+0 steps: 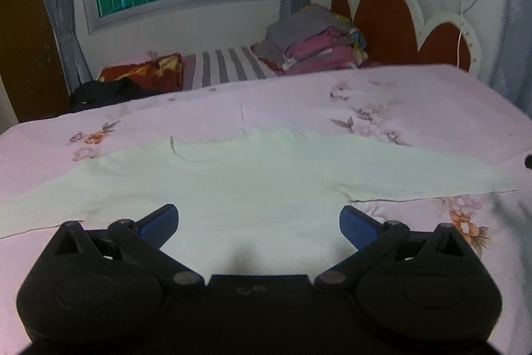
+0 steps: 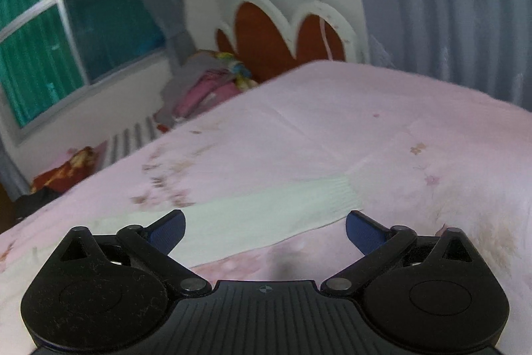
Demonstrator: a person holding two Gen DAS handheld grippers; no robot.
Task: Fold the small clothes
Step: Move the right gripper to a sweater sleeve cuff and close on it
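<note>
Pale long-sleeved top (image 1: 252, 175) spread flat on pink floral bedsheet (image 1: 415, 108), sleeves out to both sides, neckline toward far side. Left gripper (image 1: 259, 222) over garment's near hem, blue pads wide apart, nothing held. Right gripper (image 2: 265, 230) above ribbed sleeve cuff (image 2: 332, 192), jaws wide apart, empty. Stack of folded clothes (image 1: 312, 42) by red headboard (image 1: 392, 19).

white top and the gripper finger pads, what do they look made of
White top: looks like a soft knit, probably cotton or fleece; matte, slightly fuzzy surface, ribbed cuff on the sleeve. The exact fibre can't be told.

Finger pads: blue, probably rubber or soft plastic; fine ridged texture, dull finish. They sit on the open left gripper and right gripper, whose black bodies look like matte hard plastic.
</note>
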